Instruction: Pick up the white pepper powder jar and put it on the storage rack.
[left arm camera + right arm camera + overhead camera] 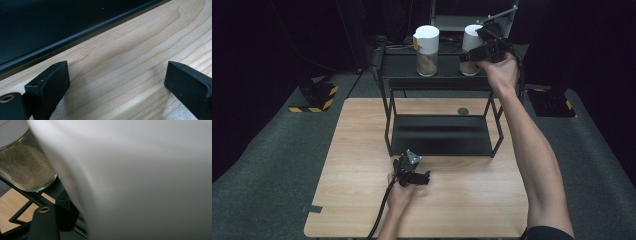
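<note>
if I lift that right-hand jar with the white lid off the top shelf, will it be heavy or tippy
Probably fairly heavy: the right jar looks like glass partly filled with brown grains. Being tall and narrow, it may tip if pushed high. Where the right gripper sits, the smooth lid could slip.

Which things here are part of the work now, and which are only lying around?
In the work:
- right gripper, at the right jar
- right jar, white lid, on the top shelf
- black rack

Only lying around:
- left jar on the same shelf, untouched
- left gripper, open, low over the wooden table
- small round disc on the table
</note>
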The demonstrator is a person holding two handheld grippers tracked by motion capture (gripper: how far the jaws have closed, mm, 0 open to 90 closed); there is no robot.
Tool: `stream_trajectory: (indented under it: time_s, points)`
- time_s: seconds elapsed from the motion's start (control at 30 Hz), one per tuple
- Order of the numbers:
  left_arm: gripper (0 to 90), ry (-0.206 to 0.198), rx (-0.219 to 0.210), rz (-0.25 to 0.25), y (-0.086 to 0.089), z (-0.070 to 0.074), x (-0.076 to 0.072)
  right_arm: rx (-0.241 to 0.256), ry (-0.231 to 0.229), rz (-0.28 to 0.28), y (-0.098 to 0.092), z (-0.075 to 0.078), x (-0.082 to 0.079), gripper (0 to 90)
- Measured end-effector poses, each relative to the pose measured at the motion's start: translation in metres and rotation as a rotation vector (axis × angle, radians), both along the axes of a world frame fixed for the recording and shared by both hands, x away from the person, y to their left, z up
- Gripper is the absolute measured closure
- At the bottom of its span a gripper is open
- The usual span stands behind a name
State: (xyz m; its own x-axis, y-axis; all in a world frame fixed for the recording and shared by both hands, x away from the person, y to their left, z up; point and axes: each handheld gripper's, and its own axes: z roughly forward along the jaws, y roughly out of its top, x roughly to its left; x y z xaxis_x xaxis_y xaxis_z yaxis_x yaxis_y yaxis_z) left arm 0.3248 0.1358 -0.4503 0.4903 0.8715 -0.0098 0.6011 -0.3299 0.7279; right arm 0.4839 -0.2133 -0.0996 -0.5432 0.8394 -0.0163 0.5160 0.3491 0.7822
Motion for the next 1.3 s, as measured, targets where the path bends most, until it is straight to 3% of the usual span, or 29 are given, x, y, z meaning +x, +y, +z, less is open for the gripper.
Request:
stream_trajectory:
  time_s: [0.53, 0.77, 1.17, 1.3]
  points:
    - [6.1, -0.001, -0.001, 0.001, 0.0, 0.0, 0.0, -0.002, 0.002, 0.026, -0.004, 0.0, 0.004, 29.3]
    - [6.1, 0.001, 0.0, -0.002, 0.0, 0.0, 0.0, 0.052, -0.004, 0.044, -0.013, -0.003, 0.002, 6.8]
    - [6.1, 0.0, 0.0, -0.001, 0.0, 0.0, 0.0, 0.036, -0.011, 0.082, -0.019, 0.004, -0.014, 2.4]
    - [6.1, 0.0, 0.0, -0.002, 0.0, 0.0, 0.0, 0.077, -0.018, 0.106, -0.031, -0.002, -0.017, 1.1]
